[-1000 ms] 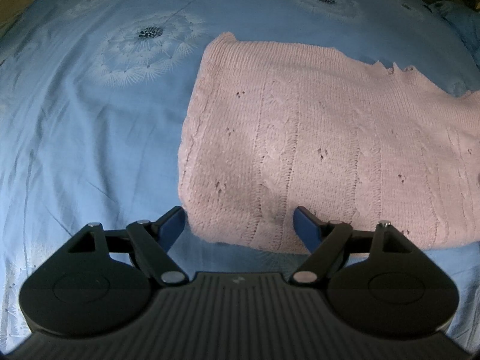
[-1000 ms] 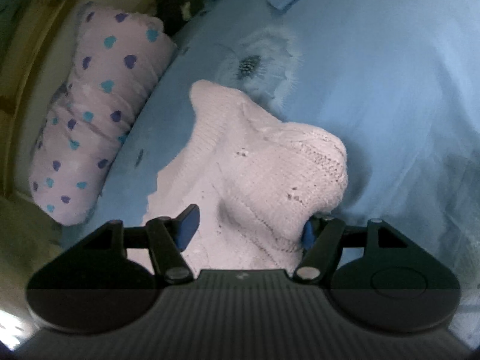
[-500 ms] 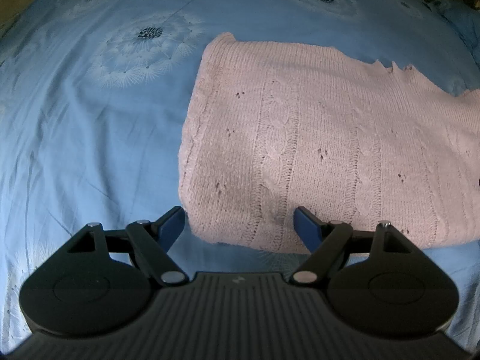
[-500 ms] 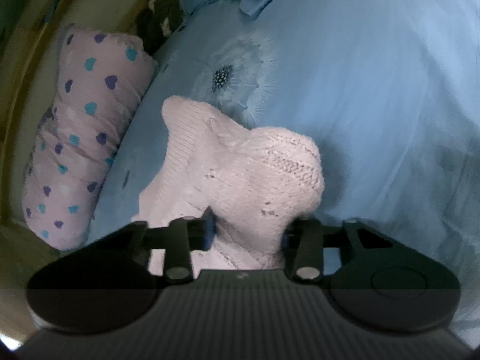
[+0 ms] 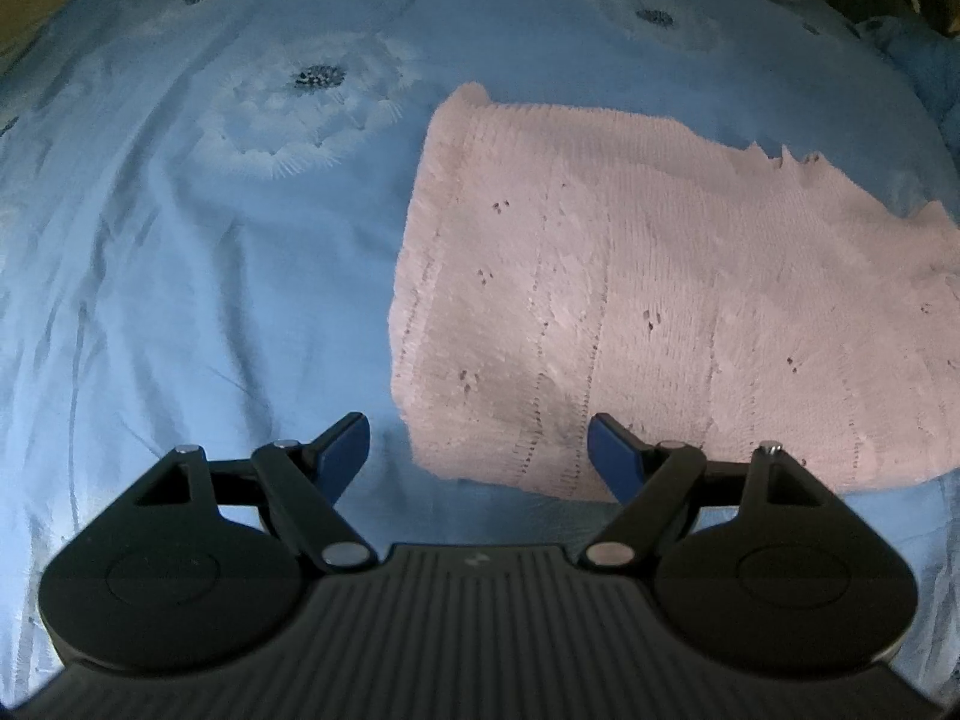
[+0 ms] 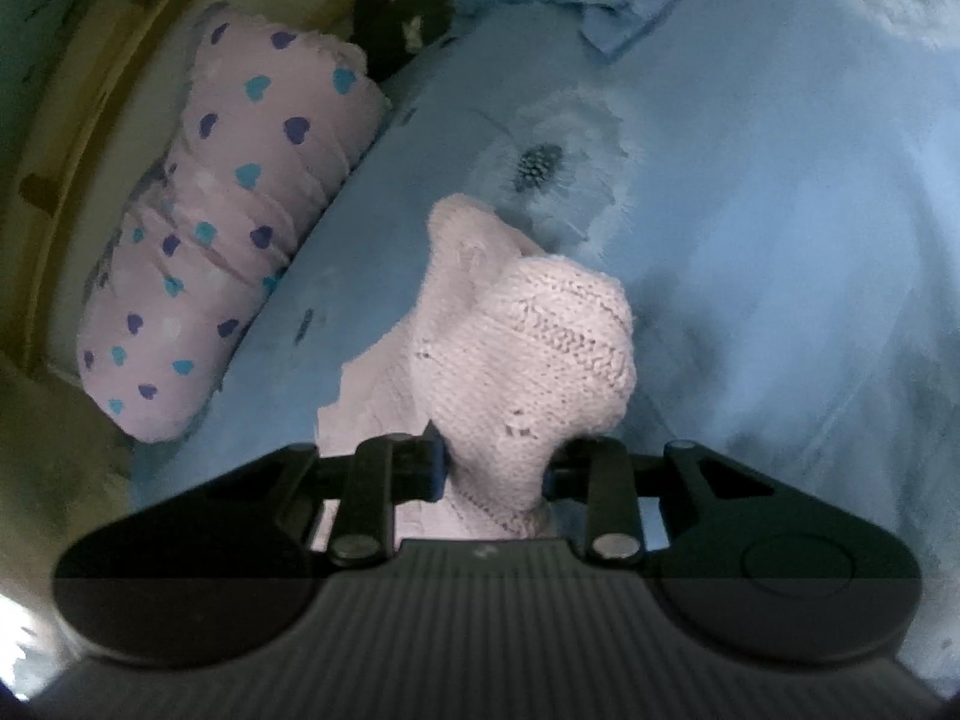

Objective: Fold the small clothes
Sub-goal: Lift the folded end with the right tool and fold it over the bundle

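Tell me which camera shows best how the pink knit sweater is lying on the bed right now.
The left wrist view: the pink knit sweater lies spread flat on the blue bedsheet, most of its outline visible. The right wrist view shows only a bunched end, squeezed between the right tongs, whose jaws have just been closing.

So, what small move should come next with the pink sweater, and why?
Probably lift the right hand-held gripper and carry its bunched end of the sweater over the flat part. Its jaws have just closed on the knit, while the left hand-held gripper waits open at the near edge.
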{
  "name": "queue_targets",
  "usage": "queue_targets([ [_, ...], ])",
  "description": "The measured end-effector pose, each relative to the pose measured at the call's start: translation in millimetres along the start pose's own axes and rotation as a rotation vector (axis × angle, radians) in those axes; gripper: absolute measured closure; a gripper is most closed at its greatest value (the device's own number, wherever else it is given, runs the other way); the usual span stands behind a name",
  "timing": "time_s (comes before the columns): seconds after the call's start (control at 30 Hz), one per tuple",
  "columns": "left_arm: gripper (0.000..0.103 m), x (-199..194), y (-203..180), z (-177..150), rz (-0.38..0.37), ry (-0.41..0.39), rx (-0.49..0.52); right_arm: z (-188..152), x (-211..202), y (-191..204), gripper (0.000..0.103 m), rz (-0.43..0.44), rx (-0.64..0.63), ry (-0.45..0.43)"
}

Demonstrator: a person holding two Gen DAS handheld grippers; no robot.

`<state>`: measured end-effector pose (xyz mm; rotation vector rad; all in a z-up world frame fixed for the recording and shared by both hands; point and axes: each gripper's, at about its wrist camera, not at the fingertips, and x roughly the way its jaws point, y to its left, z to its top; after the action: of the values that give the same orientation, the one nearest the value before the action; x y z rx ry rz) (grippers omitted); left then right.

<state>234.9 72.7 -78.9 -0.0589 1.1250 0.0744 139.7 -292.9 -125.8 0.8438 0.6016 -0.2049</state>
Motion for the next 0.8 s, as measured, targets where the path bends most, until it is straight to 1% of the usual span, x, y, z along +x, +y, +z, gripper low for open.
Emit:
queue_targets([
  [0.2, 0.02, -13, 9, 6, 0.004, -0.029, -0.005, -1, -11, 37, 0.074, 0.028, -0.185, -0.033],
  [0.33, 0.02, -18, 16, 9, 0.004, -0.031, -0.018, -5, -18, 65, 0.075, 0.056, -0.305, -0.051],
  [0.53, 0.02, -24, 26, 9, -0.004, -0.041, -0.026, -16, -21, 104, 0.076, 0.156, -0.39, -0.067],
  [0.67, 0.02, -24, 36, 8, 0.0, -0.038, -0.046, -38, -11, 129, 0.076, 0.185, -0.485, -0.031],
  [0.73, 0.02, -22, 42, 7, 0.003, -0.034, -0.056, -51, 0, 139, 0.076, 0.185, -0.525, 0.01],
  [0.8, 0.02, -20, 47, 6, 0.005, -0.028, -0.064, -64, 12, 145, 0.076, 0.161, -0.56, 0.05],
])
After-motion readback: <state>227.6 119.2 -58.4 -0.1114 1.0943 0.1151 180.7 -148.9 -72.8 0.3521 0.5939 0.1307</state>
